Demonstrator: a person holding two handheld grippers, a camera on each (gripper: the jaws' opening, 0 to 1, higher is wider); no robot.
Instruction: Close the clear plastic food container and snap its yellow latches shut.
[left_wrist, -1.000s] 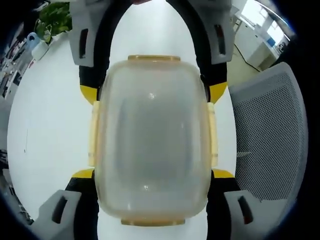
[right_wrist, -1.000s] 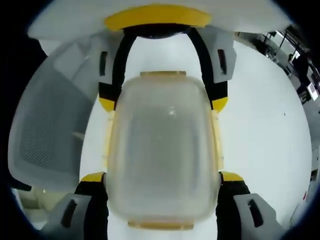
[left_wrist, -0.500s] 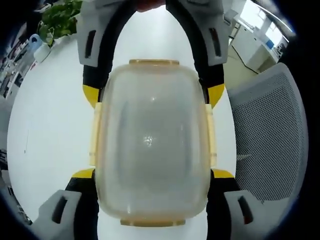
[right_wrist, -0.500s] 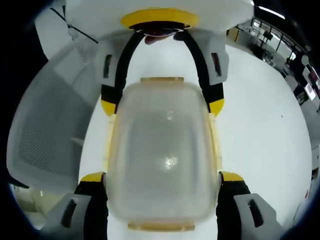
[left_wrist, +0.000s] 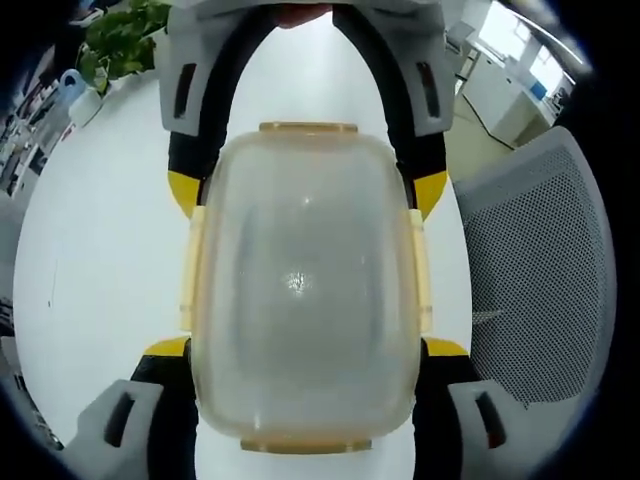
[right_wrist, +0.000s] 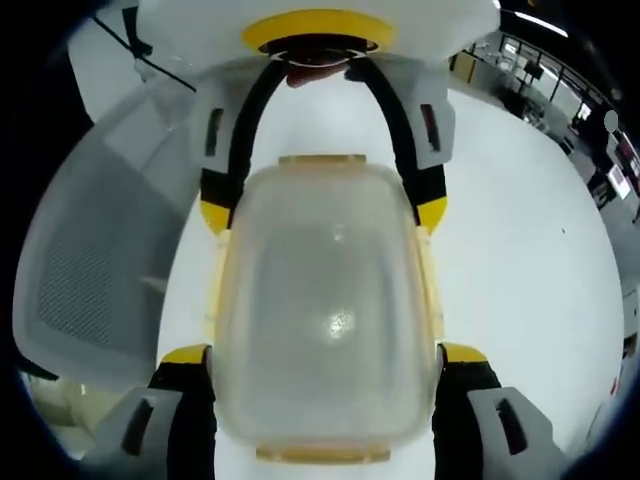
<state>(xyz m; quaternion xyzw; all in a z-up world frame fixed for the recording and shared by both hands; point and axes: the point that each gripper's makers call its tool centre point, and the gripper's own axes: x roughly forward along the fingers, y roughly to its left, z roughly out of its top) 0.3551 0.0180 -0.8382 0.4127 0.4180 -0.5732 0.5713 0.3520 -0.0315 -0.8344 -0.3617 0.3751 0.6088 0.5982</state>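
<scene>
The clear plastic food container (left_wrist: 300, 290) lies lid-on on the white table (left_wrist: 100, 230), seen from above. Pale yellow latches sit on its long sides (left_wrist: 187, 270) and its short ends (left_wrist: 308, 127). My left gripper (left_wrist: 305, 348) clasps the near part of the container, one yellow-tipped jaw on each long side. The right gripper (left_wrist: 306, 190) comes in from the far end and clasps the far part the same way. In the right gripper view the container (right_wrist: 325, 320) sits between my right gripper (right_wrist: 323, 352) jaws, with the left gripper (right_wrist: 322, 214) opposite.
A grey mesh office chair (left_wrist: 545, 270) stands beside the table, also seen as the chair (right_wrist: 85, 260) in the right gripper view. A green plant (left_wrist: 120, 40) and office desks lie far off. Bare white table (right_wrist: 530, 230) surrounds the container.
Both views have shifted slightly since a second ago, so the opposite gripper shows a little more. The container stays between both pairs of jaws.
</scene>
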